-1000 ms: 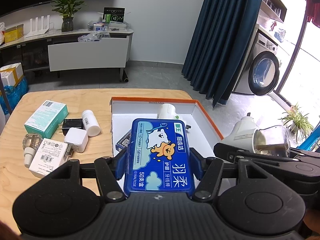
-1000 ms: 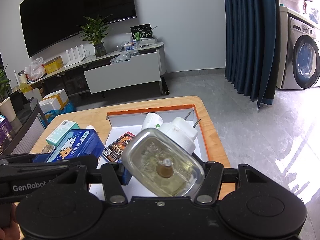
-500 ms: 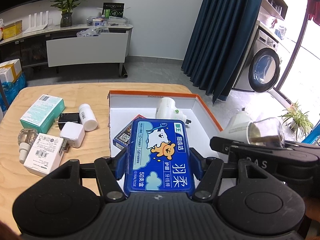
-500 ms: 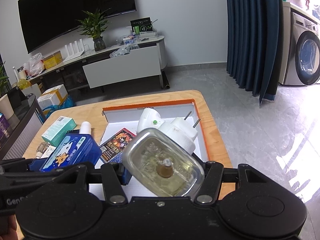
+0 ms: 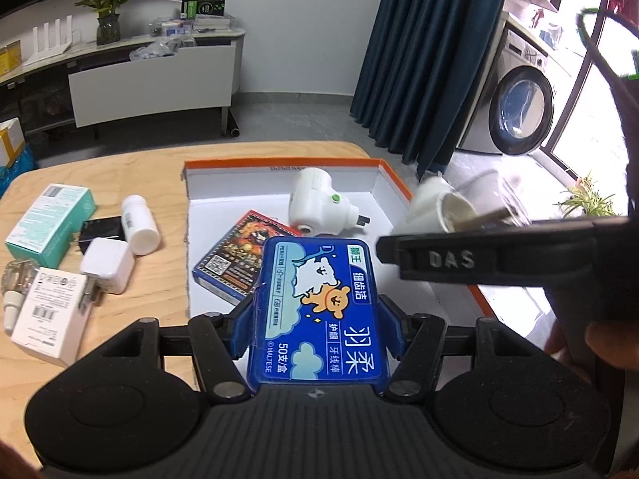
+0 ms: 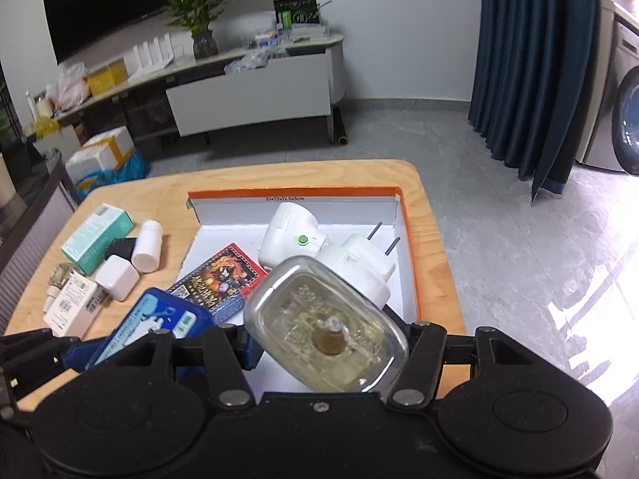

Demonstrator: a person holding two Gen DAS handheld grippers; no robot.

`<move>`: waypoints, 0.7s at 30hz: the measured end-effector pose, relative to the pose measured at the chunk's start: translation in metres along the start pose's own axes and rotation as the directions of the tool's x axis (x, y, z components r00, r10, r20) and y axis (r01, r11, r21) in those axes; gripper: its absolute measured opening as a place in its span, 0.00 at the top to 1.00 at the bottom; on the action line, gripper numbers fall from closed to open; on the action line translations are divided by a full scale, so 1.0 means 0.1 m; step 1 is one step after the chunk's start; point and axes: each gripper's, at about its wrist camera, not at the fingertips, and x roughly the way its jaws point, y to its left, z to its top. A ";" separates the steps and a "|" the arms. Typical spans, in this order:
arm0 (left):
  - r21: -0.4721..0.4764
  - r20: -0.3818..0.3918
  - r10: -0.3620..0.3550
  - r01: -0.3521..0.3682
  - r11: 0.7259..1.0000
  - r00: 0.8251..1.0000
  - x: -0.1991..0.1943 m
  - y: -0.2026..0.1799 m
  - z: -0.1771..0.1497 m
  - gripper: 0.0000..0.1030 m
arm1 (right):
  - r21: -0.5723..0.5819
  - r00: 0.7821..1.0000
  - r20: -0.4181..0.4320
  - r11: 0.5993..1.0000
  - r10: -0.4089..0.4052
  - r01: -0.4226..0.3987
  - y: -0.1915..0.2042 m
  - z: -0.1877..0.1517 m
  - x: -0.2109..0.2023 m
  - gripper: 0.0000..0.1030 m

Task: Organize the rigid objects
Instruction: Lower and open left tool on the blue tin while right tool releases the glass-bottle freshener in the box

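Two items in transit, both over the near end of the orange-rimmed box on the desk.

Item 1: blue floss-pick case, clamped by its long sides in the left hand-held gripper, centre of the left wrist view. Label reads "50支盒" and "MALTESE", with a cartoon bear and dog.

Item 2: plug-in vaporiser with clear bottle, white body and two pins pointing away, gripped in the right hand-held gripper, lower centre of the right wrist view. That tool's finger bears "DAS" in the left wrist view.

Already in box: white plug-in unit with green button; red card pack with a QR code. Inner far wall printed "33x23x12.5x5cm".

Outstanding, left of frame on the desk: teal carton, white bottle, black adapter, white charger cube, white labelled carton, small dropper bottle; small print illegible.

Step judged: depositing. Next calls for lowering each item onto bare white floor, clear of the card pack and plug-in unit, then letting go.
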 end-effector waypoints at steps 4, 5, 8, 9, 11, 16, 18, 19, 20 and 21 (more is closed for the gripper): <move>0.012 -0.008 -0.003 0.003 1.000 1.000 0.08 -0.04 0.03 0.39 | 0.001 1.000 0.008 1.000 -0.021 0.021 -0.03 0.11 0.07 0.26; 0.013 -0.009 -0.003 0.004 1.000 1.000 0.10 -0.04 0.04 0.39 | 0.010 0.999 0.028 1.000 -0.021 0.021 -0.04 0.14 0.06 0.25; 0.004 -0.017 -0.009 0.009 1.000 1.000 0.18 -0.06 0.08 0.39 | 0.047 0.996 0.083 0.999 -0.018 0.014 -0.09 0.22 -0.03 0.22; 0.003 -0.016 -0.011 0.011 1.000 1.000 0.20 -0.06 0.09 0.39 | 0.052 0.995 0.102 0.999 -0.019 0.014 -0.12 0.26 -0.07 0.22; 0.003 -0.016 -0.011 0.011 1.000 1.000 0.24 -0.08 0.10 0.39 | 0.058 0.991 0.128 0.998 -0.029 0.022 -0.15 0.28 -0.16 0.22; -0.004 -0.030 -0.012 0.012 1.000 0.999 0.32 -0.14 0.16 0.36 | 0.080 0.983 0.176 0.996 -0.058 0.044 -0.22 0.23 -0.41 0.21; -0.015 -0.022 -0.012 0.011 1.000 1.000 0.29 -0.14 0.17 0.25 | 0.084 0.981 0.188 0.996 -0.056 0.041 -0.22 0.21 -0.49 0.20; -0.017 -0.013 -0.011 0.011 1.000 1.000 0.25 -0.14 0.17 0.24 | 0.084 0.979 0.193 0.996 -0.058 0.042 -0.22 0.20 -0.52 0.19; -0.020 -0.006 -0.011 0.011 1.000 1.000 0.20 -0.13 0.17 0.21 | 0.084 0.979 0.195 0.995 -0.061 0.045 -0.21 0.18 -0.54 0.19; -0.022 0.000 -0.010 0.010 1.000 1.000 0.16 -0.13 0.17 0.18 | 0.084 0.978 0.198 0.995 -0.067 0.051 -0.20 0.17 -0.57 0.19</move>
